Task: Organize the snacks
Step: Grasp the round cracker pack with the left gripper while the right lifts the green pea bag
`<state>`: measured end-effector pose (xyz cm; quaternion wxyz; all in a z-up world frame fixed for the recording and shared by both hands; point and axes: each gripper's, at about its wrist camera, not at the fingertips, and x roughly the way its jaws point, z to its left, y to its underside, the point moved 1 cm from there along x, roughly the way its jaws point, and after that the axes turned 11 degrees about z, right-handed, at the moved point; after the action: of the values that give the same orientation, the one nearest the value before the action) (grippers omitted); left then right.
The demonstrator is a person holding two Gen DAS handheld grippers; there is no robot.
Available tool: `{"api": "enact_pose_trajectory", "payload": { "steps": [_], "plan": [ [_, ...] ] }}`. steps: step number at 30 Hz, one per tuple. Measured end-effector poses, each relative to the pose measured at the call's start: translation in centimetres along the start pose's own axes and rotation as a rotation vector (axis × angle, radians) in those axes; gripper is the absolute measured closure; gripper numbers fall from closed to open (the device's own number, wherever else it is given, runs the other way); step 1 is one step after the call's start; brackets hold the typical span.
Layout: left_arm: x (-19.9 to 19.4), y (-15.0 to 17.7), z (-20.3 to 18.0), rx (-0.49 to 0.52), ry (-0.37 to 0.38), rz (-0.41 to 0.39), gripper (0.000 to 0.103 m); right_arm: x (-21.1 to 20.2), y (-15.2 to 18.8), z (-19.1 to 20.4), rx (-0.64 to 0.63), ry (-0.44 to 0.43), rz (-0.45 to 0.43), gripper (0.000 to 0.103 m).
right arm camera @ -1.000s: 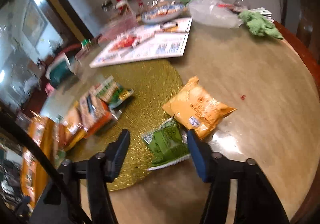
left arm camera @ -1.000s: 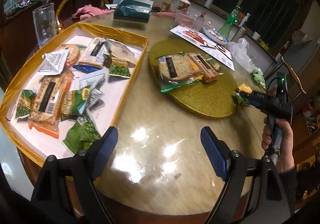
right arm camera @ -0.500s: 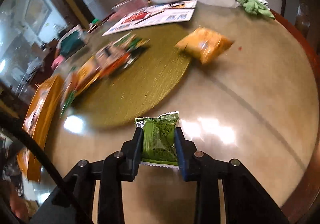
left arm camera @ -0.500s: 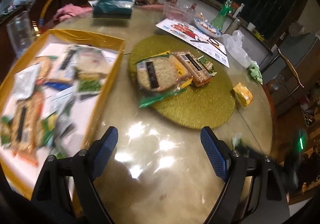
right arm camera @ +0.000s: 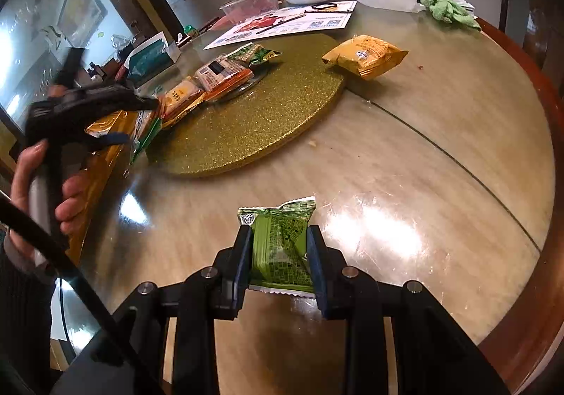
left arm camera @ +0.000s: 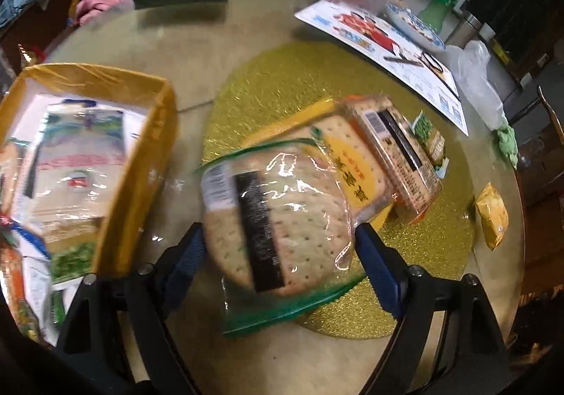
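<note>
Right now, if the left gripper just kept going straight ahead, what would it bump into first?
Probably the round cracker pack, already between the open left gripper's blue pads; depth is unclear. Beyond lies the orange biscuit pack.

I see a glossy, polished stone-look tabletop (right arm camera: 405,162) with a varnished wood rim (right arm camera: 535,85). The round mat (right arm camera: 253,120) is rough gold glitter. The cracker packet (left arm camera: 278,218) is shiny clear plastic; the green snack pouch (right arm camera: 280,247) is crinkled printed foil.
</note>
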<state>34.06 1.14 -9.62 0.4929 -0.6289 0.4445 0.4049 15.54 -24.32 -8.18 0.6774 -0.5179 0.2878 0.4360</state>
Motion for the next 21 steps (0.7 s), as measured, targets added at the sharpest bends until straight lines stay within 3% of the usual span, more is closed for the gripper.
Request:
{"api": "enact_pose_trajectory", "payload": {
  "steps": [5, 10, 14, 17, 21],
  "plan": [
    [-1.3, 3.7, 0.6, 0.011, -0.011, -0.031, 0.026, -0.2, 0.4, 0.3, -0.002, 0.014, 0.003, 0.073],
    [-3.8, 12.5, 0.3, 0.166, -0.022, -0.059, 0.026, -0.4, 1.2, 0.5, -0.007, 0.012, -0.001, 0.073],
    [-4.7, 18.6, -0.3, 0.298, -0.073, -0.059, 0.026, -0.3, 1.4, 1.0, -0.003, 0.003, 0.005, 0.073],
    [-5.4, 19.6, 0.0, 0.305, -0.01, -0.058, 0.026, -0.1, 1.5, 1.9, -0.005, -0.034, 0.013, 0.074],
    [-6.2, 19.7, 0.8, 0.268, 0.002, -0.071, 0.026, -0.1, 1.6, 3.4, -0.042, -0.035, 0.017, 0.074]
  ]
}}
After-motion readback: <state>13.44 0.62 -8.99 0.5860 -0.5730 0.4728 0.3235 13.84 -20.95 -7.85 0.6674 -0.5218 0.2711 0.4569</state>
